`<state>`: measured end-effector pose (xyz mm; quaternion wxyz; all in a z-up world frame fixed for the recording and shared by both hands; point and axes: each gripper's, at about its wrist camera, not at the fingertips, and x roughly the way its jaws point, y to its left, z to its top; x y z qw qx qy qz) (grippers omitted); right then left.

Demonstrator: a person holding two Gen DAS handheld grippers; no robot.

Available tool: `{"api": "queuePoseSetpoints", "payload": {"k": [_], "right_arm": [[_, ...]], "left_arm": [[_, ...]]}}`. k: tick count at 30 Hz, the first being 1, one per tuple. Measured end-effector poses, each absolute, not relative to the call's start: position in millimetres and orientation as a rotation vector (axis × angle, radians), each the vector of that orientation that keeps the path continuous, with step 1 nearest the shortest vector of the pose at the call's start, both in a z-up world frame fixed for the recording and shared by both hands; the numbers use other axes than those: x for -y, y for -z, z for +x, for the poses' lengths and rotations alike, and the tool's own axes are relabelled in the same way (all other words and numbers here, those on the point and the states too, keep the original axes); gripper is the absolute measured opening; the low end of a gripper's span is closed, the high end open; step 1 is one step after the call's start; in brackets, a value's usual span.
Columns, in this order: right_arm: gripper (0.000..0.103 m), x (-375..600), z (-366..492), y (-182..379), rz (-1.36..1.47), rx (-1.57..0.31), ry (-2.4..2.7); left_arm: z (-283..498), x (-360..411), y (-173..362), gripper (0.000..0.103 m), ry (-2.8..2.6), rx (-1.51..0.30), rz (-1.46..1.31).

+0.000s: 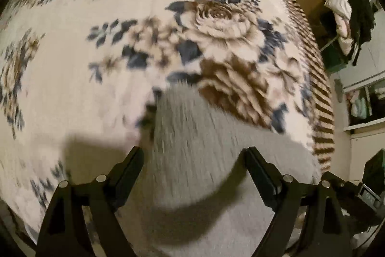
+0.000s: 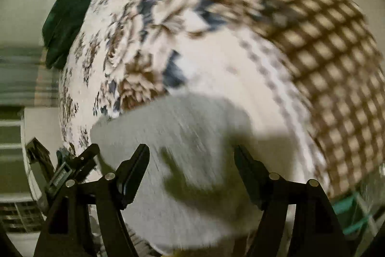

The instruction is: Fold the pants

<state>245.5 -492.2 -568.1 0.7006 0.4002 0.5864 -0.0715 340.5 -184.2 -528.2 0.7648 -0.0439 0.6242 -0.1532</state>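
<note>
Grey pants (image 1: pixel 192 148) lie flat on the floral bed (image 1: pixel 72 88), under both tools. Left tool (image 1: pixel 195 155) and right tool (image 2: pixel 192 155): jaws apart, empty. Between folds, likely; next, grip an edge

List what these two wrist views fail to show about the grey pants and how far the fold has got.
- Grey pants, left wrist view: the near part is cut off by the bottom edge and hidden behind the left gripper fingers; motion blur hides seams.
- Right wrist view: the pants are smeared by blur and shadowed, so layers cannot be counted.
- Waistband and leg ends: not identifiable in either view.
- Floral blanket: its edges run out of frame.
</note>
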Motion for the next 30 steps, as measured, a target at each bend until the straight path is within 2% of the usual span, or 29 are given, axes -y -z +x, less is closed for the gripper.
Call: {"api": "queuePoseSetpoints", "payload": {"k": [4, 9, 12, 14, 17, 18, 19, 24, 27, 28, 29, 30], "right_arm": [[0.075, 497, 283, 609, 0.763, -1.391, 0.221], [0.076, 524, 282, 639, 0.847, -1.4, 0.26], [0.081, 531, 279, 631, 0.899, -1.393, 0.218], [0.093, 538, 270, 618, 0.957, -1.343, 0.175], [0.103, 547, 231, 600, 1.03, -1.289, 0.105], [0.103, 546, 215, 601, 1.056, -1.29, 0.088], [0.103, 546, 200, 606, 1.084, -1.296, 0.073], [0.103, 506, 147, 661, 1.223, -1.397, 0.022], [0.103, 500, 122, 674, 1.397, -1.319, 0.058], [0.092, 500, 112, 672, 1.442, -1.25, 0.072], [0.055, 500, 107, 670, 1.452, -1.207, 0.087], [0.032, 496, 103, 667, 1.455, -1.189, 0.087]], "left_arm": [[372, 184, 568, 0.087, 0.311, -1.44, -0.062], [390, 156, 606, 0.089, 0.294, -1.527, -0.238], [390, 149, 601, 0.089, 0.299, -1.53, -0.287], [384, 146, 586, 0.089, 0.327, -1.511, -0.333], [365, 128, 552, 0.093, 0.418, -1.433, -0.469], [358, 123, 545, 0.1, 0.439, -1.414, -0.505], [347, 115, 539, 0.103, 0.465, -1.392, -0.547], [303, 99, 560, 0.103, 0.453, -1.466, -0.582], [282, 97, 582, 0.103, 0.409, -1.539, -0.603], [279, 96, 585, 0.103, 0.401, -1.541, -0.617], [277, 95, 587, 0.103, 0.403, -1.537, -0.633], [277, 95, 588, 0.103, 0.402, -1.534, -0.64]]}}
